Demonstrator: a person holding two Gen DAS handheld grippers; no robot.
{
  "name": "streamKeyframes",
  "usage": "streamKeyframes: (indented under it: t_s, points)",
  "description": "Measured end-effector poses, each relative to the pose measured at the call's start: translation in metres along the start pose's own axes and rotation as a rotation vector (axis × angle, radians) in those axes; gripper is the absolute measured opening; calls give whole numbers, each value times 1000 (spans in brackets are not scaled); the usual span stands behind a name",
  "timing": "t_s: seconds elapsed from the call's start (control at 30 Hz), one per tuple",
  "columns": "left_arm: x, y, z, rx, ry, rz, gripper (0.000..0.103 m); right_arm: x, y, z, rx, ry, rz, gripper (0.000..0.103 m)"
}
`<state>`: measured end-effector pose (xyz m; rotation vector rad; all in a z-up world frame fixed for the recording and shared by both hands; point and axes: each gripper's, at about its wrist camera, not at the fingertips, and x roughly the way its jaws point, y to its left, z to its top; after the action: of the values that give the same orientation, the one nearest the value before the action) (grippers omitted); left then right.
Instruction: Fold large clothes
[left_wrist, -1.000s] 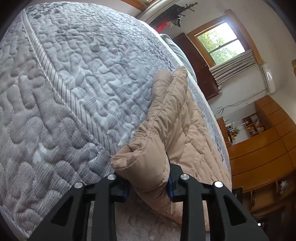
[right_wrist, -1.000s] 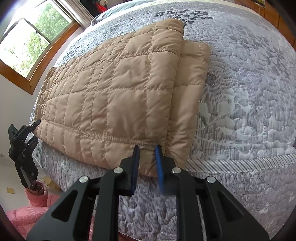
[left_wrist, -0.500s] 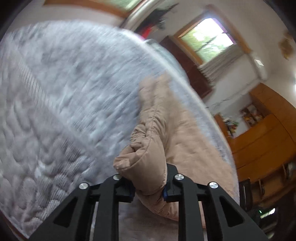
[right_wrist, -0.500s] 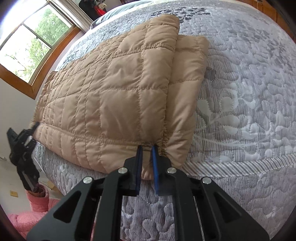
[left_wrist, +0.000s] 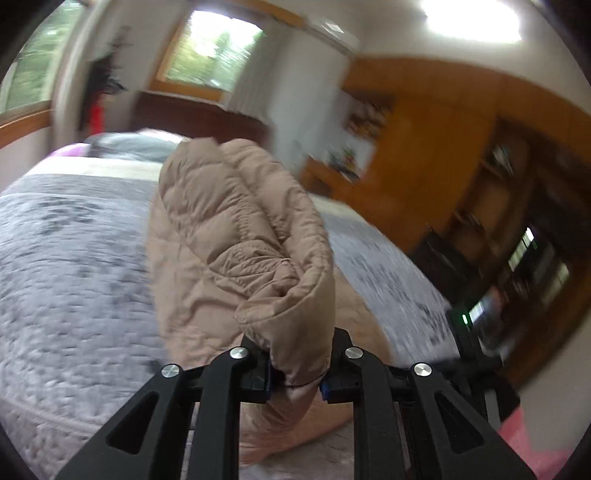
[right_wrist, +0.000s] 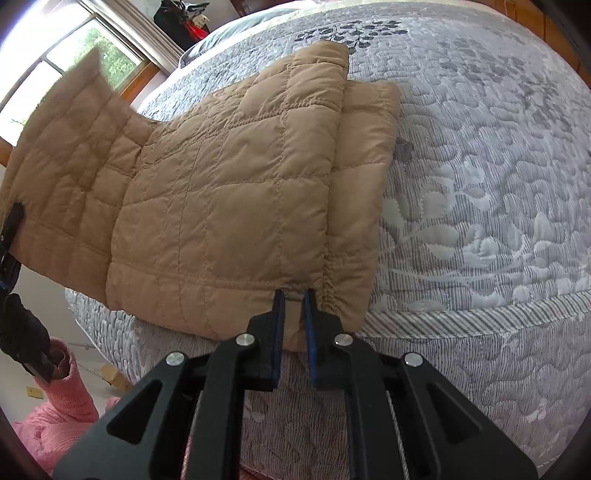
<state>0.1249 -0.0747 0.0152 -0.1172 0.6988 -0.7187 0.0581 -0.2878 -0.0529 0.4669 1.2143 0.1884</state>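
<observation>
A tan quilted jacket (right_wrist: 236, 192) lies folded lengthwise on a grey quilted bed (right_wrist: 480, 192). My left gripper (left_wrist: 295, 373) is shut on the jacket's thick left end (left_wrist: 258, 236) and holds it raised above the bed; that lifted part shows at the left of the right wrist view (right_wrist: 62, 162). My right gripper (right_wrist: 293, 314) is closed on the jacket's near hem at the bed's front edge, next to a folded sleeve (right_wrist: 365, 192).
The bed's front edge (right_wrist: 480, 306) runs just under the right gripper. A pink sleeve and black glove (right_wrist: 33, 347) hold the left gripper. Wooden cabinets (left_wrist: 461, 166) and windows (left_wrist: 214, 51) stand beyond the bed.
My left gripper has lifted the jacket's left end off the bed and swung it up and over. My right gripper has closed tighter on the near hem.
</observation>
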Motion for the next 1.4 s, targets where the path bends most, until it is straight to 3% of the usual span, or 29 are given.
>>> streamKeyframes:
  t_s: [0.13,0.3,0.6,0.77,0.87,0.93,1.07,1.13,1.2,1.27,1.3,1.4]
  points:
    - [47,-15,-10,26,134,-54,17,1,-3,-1,-3,5,4,9]
    - [95,-3,-31,-37,269,-81,18,2,-4,-1,-6,9,13,9]
    - [119,-1,-60,-12,315,-49,20,13,-3,1,-16,25,11,9]
    - [106,5,-51,-72,319,-82,22,15,-1,1,-9,36,9,12]
    - [90,3,-41,-88,316,-108,34,10,3,3,-29,38,-12,14]
    - [72,7,-34,-144,326,-169,50,7,9,3,-40,39,-29,18]
    - [33,18,-21,-199,310,-262,53,-6,23,8,-73,13,-60,32]
    - [13,31,-10,-192,258,-182,54,-17,30,13,-84,-12,-60,42]
    - [5,49,-1,-182,225,-30,54,-29,41,23,-91,-35,-32,51]
    - [5,67,5,-174,213,150,53,-36,50,36,-96,-42,-22,68]
    - [10,76,7,-167,224,202,53,-38,57,44,-98,-43,-18,72]
    - [26,87,6,-189,271,242,53,-38,78,63,-118,-27,-4,79]
